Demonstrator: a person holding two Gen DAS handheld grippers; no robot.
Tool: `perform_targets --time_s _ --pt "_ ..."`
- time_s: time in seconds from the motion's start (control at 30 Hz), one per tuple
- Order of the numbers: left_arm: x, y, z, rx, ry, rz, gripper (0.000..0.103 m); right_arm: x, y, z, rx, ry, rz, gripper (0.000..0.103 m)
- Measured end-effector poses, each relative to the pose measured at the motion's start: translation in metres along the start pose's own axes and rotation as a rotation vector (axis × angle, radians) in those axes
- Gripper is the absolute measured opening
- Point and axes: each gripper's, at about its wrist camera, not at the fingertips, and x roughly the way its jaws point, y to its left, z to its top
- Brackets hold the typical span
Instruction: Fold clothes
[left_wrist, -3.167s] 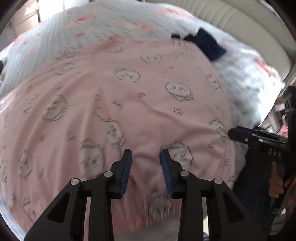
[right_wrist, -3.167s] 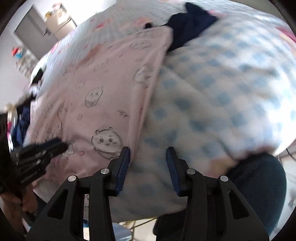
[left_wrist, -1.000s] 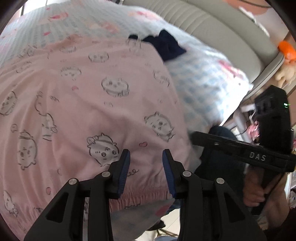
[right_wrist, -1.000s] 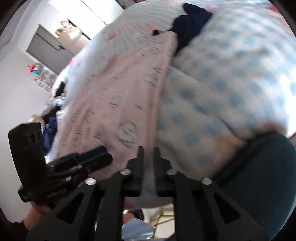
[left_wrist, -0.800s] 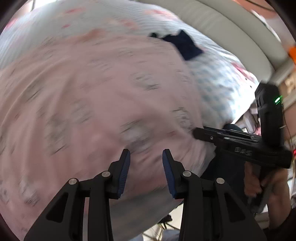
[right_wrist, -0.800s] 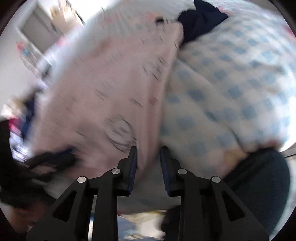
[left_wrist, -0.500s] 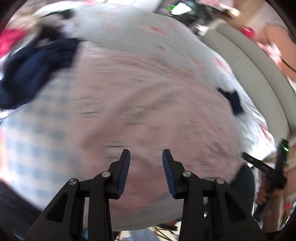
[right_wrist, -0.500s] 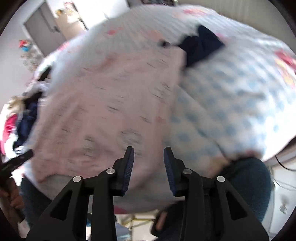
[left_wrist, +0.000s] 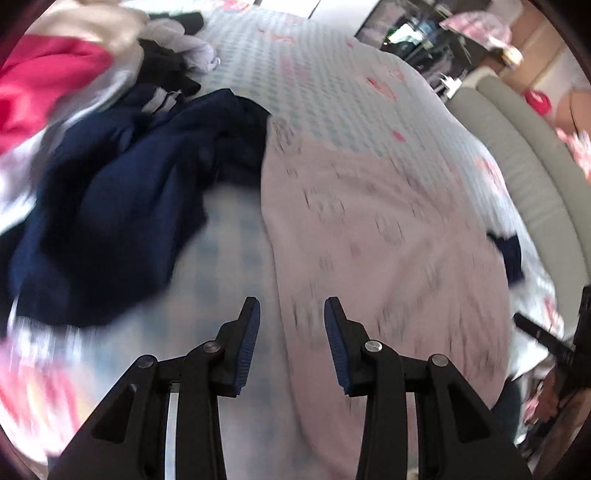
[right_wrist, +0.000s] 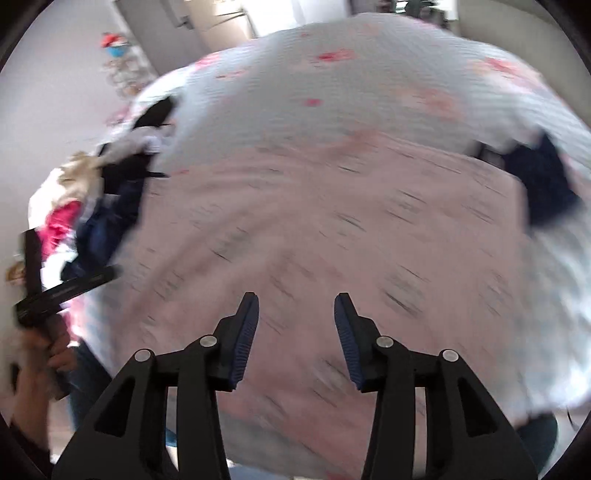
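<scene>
Above pink garment: both grippers wide open, seemingly empty.

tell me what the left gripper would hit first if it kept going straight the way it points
Probably the left edge of the pink printed garment, right where it meets the blue checked bedspread. The left gripper is open and empty; blur leaves depth uncertain.

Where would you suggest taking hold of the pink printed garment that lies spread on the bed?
Probably at the near left corner of the pink printed garment, coming from the bed's near side. It lies flat, and its long left edge runs almost straight ahead of the open left hand-held gripper, so that edge looks easiest to pinch.
</scene>
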Motion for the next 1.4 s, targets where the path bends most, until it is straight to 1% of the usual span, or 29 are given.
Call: perform_targets --time_s 0.03,0.07,0.1,0.17,0.23,0.27,0.3,0.33,0.37,0.43,0.57,0.6,0.63,0.67,0.7,0.77,0.83,0.87,0.93,0.97,1.03,1.07,1.1,1.17,1.2,1.23,1.3,1.37,1.4 --pt "0.01 0.003 0.012 -0.01 0.001 0.002 0.04 0.014 0.017 0.008 -0.021 0.018 0.023 0.043" --pt "0.019 0.006 0.023 -0.019 0.003 0.007 0.045 0.029 0.028 0.017 -0.045 0.042 0.025 0.043" --pt "0.028 0.008 0.032 -0.025 0.011 0.014 0.047 0.043 0.039 0.027 -0.069 0.067 0.026 0.043" --pt "0.047 0.012 0.05 -0.05 0.027 0.021 0.048 0.07 0.054 0.042 -0.1 0.096 0.031 0.043" --pt "0.062 0.012 0.063 -0.065 0.034 -0.009 0.047 0.091 0.059 0.048 -0.116 0.125 0.04 0.043" --pt "0.067 0.01 0.068 -0.063 0.032 -0.03 0.044 0.101 0.062 0.051 -0.123 0.14 0.045 0.043" --pt "0.069 0.008 0.071 -0.055 0.026 -0.03 0.037 0.11 0.063 0.05 -0.125 0.152 0.041 0.043" --pt "0.072 0.004 0.073 -0.04 0.017 -0.014 0.015 0.119 0.064 0.049 -0.126 0.164 0.036 0.043" --pt "0.075 0.0 0.075 -0.021 0.012 0.004 0.004 0.127 0.065 0.047 -0.128 0.175 0.032 0.043" --pt "0.076 -0.009 0.08 0.021 -0.014 0.04 0.002 0.137 0.067 0.047 -0.124 0.184 0.034 0.043" --pt "0.063 -0.019 0.091 0.091 -0.086 0.119 0.002 0.137 0.07 0.048 -0.14 0.176 0.033 0.044" --pt "0.066 -0.019 0.093 0.098 -0.077 0.123 0.002 0.136 0.07 0.048 -0.14 0.171 0.035 0.045" --pt "0.071 -0.016 0.094 0.103 -0.05 0.132 0.002 0.136 0.07 0.048 -0.14 0.165 0.037 0.05" --pt "0.076 -0.014 0.094 0.108 -0.022 0.14 0.006 0.134 0.069 0.047 -0.134 0.161 0.042 0.051" --pt "0.08 -0.012 0.093 0.113 0.001 0.152 0.006 0.132 0.068 0.045 -0.128 0.156 0.046 0.052" --pt "0.085 -0.015 0.086 0.124 0.026 0.187 0.007 0.127 0.066 0.042 -0.117 0.147 0.055 0.052" --pt "0.064 -0.022 0.073 0.125 -0.021 0.184 0.01 0.122 0.064 0.039 -0.105 0.138 0.065 0.051" --pt "0.05 -0.025 0.064 0.128 -0.06 0.157 0.013 0.12 0.063 0.038 -0.1 0.134 0.069 0.051" --pt "0.024 -0.033 0.039 0.144 -0.105 0.08 0.017 0.108 0.06 0.031 -0.081 0.113 0.088 0.052" --pt "0.014 -0.038 0.024 0.153 -0.111 0.04 0.018 0.101 0.06 0.023 -0.073 0.112 0.096 0.052" --pt "0.007 -0.046 -0.007 0.183 -0.073 0.006 0.018 0.094 0.058 0.005 -0.06 0.126 0.106 0.052" --pt "0.006 -0.049 -0.022 0.202 -0.05 0.01 0.018 0.093 0.057 -0.005 -0.055 0.141 0.108 0.052" --pt "0.007 -0.048 -0.035 0.215 -0.028 0.039 0.018 0.092 0.055 -0.015 -0.05 0.155 0.11 0.052" --pt "0.009 -0.033 -0.062 0.202 0.027 0.115 0.019 0.079 0.043 -0.038 0.001 0.088 0.127 0.052" --pt "0.008 -0.025 -0.072 0.187 0.044 0.131 0.019 0.071 0.039 -0.048 0.023 0.064 0.145 0.052" --pt "0.0 -0.018 -0.077 0.152 0.037 0.106 0.019 0.064 0.034 -0.056 0.038 0.05 0.153 0.052" --pt "-0.019 -0.015 -0.085 0.106 0.006 0.076 0.018 0.048 0.023 -0.069 0.062 0.021 0.121 0.052" --pt "-0.029 -0.035 -0.089 0.162 -0.03 0.059 0.021 0.036 0.015 -0.078 0.079 0.003 0.085 0.052" --pt "-0.032 -0.046 -0.092 0.195 -0.046 0.05 0.022 0.037 0.011 -0.079 0.087 0.013 0.078 0.053"
